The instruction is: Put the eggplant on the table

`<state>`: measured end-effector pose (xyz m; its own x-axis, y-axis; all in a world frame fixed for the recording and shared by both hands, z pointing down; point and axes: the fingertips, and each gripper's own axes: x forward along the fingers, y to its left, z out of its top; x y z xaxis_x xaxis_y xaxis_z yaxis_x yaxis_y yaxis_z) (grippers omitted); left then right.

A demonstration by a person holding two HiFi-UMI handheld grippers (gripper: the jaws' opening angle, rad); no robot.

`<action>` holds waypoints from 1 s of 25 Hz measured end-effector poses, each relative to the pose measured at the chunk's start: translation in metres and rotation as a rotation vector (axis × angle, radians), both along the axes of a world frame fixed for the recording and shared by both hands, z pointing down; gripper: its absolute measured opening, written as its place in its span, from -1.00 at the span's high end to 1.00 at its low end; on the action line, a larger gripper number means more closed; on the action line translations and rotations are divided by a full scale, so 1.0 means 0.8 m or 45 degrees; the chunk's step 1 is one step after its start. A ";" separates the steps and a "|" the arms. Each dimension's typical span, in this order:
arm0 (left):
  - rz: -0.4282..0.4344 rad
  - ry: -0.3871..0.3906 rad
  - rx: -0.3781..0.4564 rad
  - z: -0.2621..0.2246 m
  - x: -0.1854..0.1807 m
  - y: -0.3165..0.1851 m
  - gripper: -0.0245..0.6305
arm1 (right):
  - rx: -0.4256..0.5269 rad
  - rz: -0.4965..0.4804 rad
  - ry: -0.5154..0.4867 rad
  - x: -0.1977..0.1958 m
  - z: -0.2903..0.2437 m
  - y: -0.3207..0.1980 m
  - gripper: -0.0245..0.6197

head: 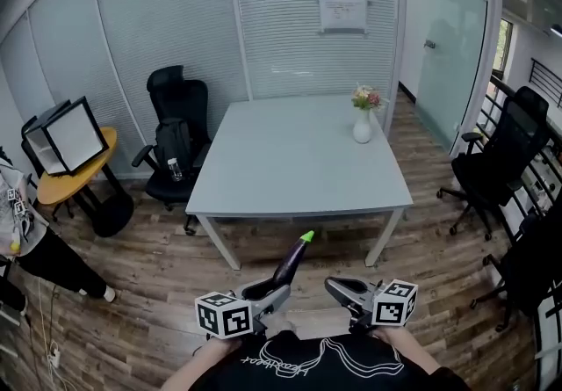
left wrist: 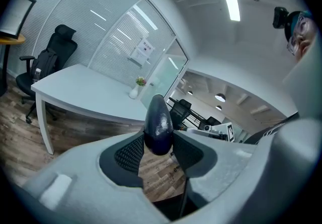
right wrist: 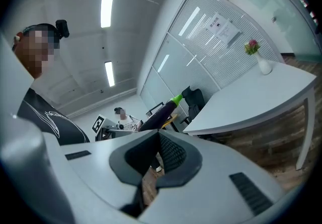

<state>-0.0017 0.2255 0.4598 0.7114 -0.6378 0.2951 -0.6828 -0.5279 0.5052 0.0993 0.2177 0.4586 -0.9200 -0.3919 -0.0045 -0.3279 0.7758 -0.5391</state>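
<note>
Left gripper [head: 274, 291] — clamped on the eggplant [head: 292, 263], held in the air, green stem forward, well short of the tabletop [head: 299, 165]. Right gripper [head: 341, 287] — jaws together, empty. Step: carrying. Next, probably: reach over the tabletop, lower, release.

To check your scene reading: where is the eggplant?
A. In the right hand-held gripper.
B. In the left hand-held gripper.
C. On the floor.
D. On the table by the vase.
B: the eggplant is clamped between the pads of the left hand-held gripper, short of the table.
</note>
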 end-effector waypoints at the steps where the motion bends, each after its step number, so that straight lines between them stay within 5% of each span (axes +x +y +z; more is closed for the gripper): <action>1: 0.000 -0.001 0.001 0.002 0.000 -0.006 0.36 | -0.005 0.000 -0.001 0.000 0.003 -0.005 0.90; 9: 0.038 0.021 -0.101 0.037 -0.008 -0.097 0.36 | -0.085 0.054 0.028 -0.004 0.027 -0.093 0.90; 25: 0.060 0.054 -0.092 0.023 -0.076 -0.384 0.36 | -0.151 0.110 0.085 -0.073 0.019 -0.373 0.90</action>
